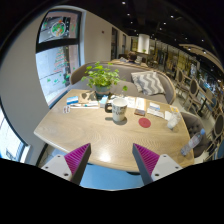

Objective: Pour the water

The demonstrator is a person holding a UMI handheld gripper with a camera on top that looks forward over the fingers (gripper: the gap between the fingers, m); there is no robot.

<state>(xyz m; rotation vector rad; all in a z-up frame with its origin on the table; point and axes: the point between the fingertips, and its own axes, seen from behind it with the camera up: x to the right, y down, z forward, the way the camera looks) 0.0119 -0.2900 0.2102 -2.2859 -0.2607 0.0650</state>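
Jaws gape empty short of the table (pixel 70 135), so approach comes first: next, probably reach the mug (pixel 119 109).

Matt pale wooden table (pixel 100 135)

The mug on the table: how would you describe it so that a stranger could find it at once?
Look at the wooden table beyond the open tool. A potted plant stands at its far side; the mug stands just in front of that plant, near the table's middle. It is the only upright, pale cup there; a flat red coaster lies beside it.
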